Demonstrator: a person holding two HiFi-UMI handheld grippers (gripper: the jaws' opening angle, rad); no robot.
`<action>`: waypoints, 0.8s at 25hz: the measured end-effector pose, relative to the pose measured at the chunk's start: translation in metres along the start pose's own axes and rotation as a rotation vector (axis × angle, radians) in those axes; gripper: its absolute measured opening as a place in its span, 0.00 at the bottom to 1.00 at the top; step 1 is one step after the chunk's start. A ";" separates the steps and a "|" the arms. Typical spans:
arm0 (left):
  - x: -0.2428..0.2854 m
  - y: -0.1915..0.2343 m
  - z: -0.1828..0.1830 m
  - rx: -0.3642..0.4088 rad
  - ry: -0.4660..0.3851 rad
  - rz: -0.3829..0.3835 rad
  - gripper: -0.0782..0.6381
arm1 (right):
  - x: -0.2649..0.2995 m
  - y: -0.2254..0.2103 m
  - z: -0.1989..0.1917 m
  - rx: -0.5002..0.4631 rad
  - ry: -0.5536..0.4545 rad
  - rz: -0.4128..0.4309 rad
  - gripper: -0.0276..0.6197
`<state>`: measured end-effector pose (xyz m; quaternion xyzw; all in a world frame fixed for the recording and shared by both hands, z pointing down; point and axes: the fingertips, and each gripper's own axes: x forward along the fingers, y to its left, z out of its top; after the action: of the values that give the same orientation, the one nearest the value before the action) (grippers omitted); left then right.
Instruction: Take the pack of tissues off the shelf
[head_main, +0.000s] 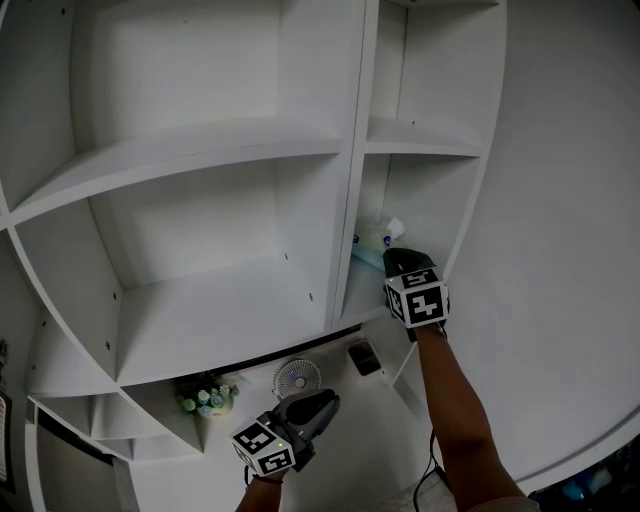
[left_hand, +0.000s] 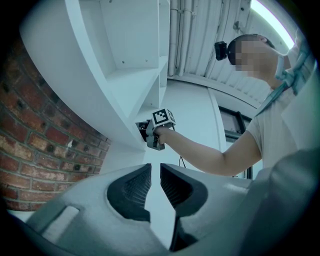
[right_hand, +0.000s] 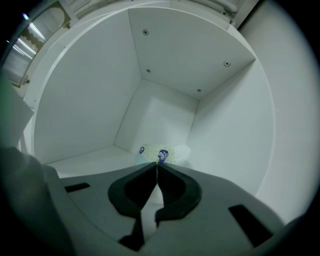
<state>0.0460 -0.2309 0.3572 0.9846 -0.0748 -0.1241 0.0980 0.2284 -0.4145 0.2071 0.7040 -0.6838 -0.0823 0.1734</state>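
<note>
The pack of tissues (right_hand: 150, 151) lies in the shelf's (head_main: 300, 150) narrow right bay, at twelve o'clock from the right gripper (right_hand: 157, 165), long side crosswise. Its jaws are closed at the pack's edge, perhaps pinching wrapper. The left gripper (left_hand: 155, 172) hangs farther off, slightly parted, empty.

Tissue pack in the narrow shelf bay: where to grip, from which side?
Pinch the pack by its near end, coming straight in through the open front. It lies deep in the bay; its walls and ceiling likely block any other approach.
</note>
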 end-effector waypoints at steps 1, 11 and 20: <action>0.000 -0.001 0.000 0.001 0.001 -0.001 0.16 | -0.003 0.000 0.001 0.004 -0.006 0.000 0.07; 0.004 -0.009 -0.002 0.009 0.019 -0.008 0.16 | -0.039 -0.002 0.009 0.035 -0.093 -0.005 0.07; 0.005 -0.023 -0.005 0.016 0.046 -0.013 0.16 | -0.091 0.000 0.015 0.076 -0.196 0.001 0.07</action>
<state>0.0552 -0.2089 0.3556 0.9884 -0.0670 -0.1017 0.0910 0.2188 -0.3268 0.1821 0.6982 -0.7005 -0.1247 0.0790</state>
